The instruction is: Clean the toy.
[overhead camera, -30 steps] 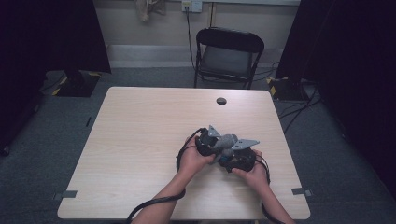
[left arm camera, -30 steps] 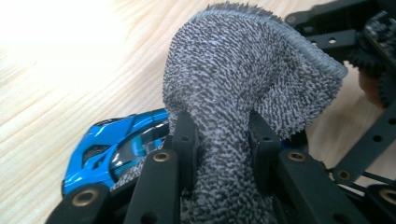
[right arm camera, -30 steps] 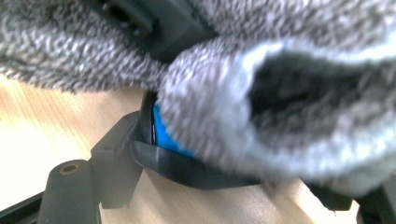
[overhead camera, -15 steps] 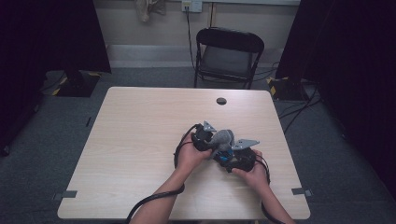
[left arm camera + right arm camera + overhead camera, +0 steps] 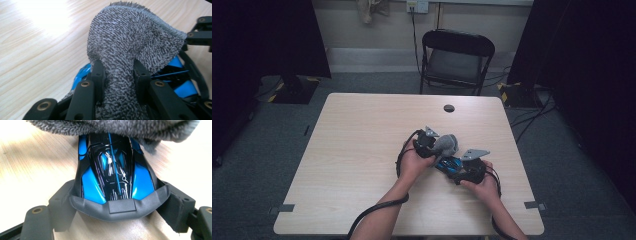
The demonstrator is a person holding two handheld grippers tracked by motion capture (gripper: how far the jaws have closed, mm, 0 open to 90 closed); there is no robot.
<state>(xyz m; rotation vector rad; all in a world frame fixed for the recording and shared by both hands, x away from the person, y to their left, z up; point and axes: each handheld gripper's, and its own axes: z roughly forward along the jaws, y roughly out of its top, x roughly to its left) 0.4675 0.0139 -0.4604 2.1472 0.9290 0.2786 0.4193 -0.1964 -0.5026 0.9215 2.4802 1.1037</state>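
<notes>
A blue and black toy car [image 5: 115, 170] is clamped at its sides by my right gripper [image 5: 117, 206], just above the wooden table [image 5: 362, 150]. My left gripper [image 5: 118, 72] is shut on a bunched grey terry cloth [image 5: 130, 37], whose free end drapes over the far end of the car [image 5: 183, 87]. In the high view the cloth [image 5: 446, 144] lies between the two hands, with the left gripper [image 5: 432, 145] on its left. Just below it are the car [image 5: 448, 164] and the right gripper [image 5: 458, 169]. The cloth [image 5: 112, 127] hides the car's far tip.
A small black round cap [image 5: 449, 108] sits in the table near its far edge. A black folding chair [image 5: 456, 60] stands beyond the table. Cables trail from both grippers off the near edge. Dark curtains flank the room.
The left gripper with the cloth has edged slightly toward the far side of the table, sliding the cloth over the car. The right hand and the car have stayed put.
</notes>
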